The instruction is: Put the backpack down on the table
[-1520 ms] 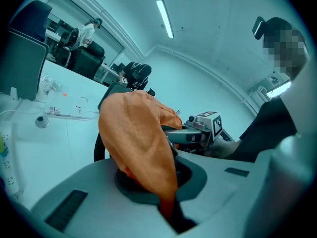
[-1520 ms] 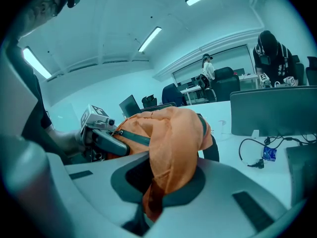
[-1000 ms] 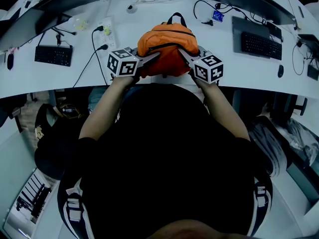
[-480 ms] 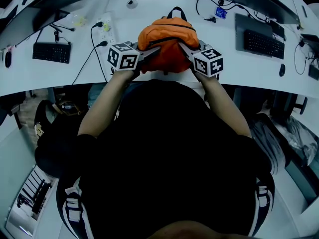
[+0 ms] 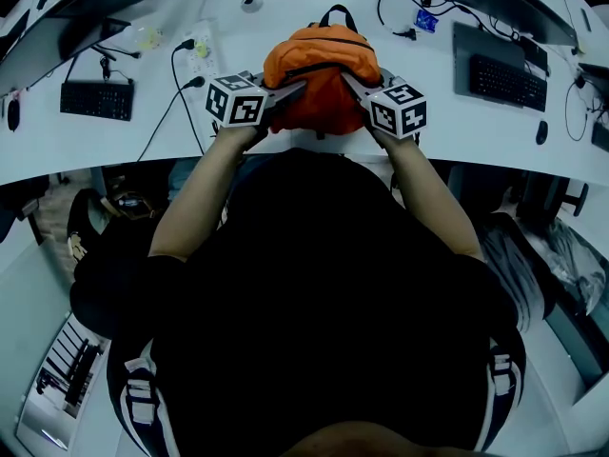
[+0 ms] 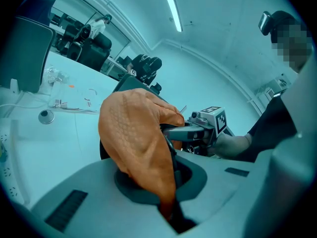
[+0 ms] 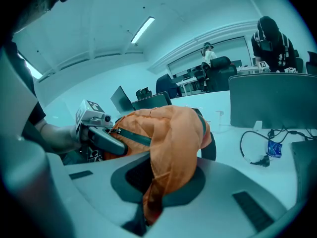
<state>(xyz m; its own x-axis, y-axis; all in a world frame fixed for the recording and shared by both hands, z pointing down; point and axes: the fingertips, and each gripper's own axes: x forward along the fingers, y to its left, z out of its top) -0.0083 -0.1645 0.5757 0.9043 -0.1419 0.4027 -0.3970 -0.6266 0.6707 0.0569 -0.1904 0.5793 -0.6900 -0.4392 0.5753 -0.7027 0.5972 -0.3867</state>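
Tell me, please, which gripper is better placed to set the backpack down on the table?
Neither alone, probably: the left gripper and the right gripper are each shut on the orange backpack, at opposite sides, over the table, so both should lower it together.

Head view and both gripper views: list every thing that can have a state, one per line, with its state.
backpack: pinched by its orange fabric on both sides, above the table; whether it touches the table cannot be told.
left gripper: shut on backpack fabric.
right gripper: shut on backpack fabric.
power strip: black plug in it.
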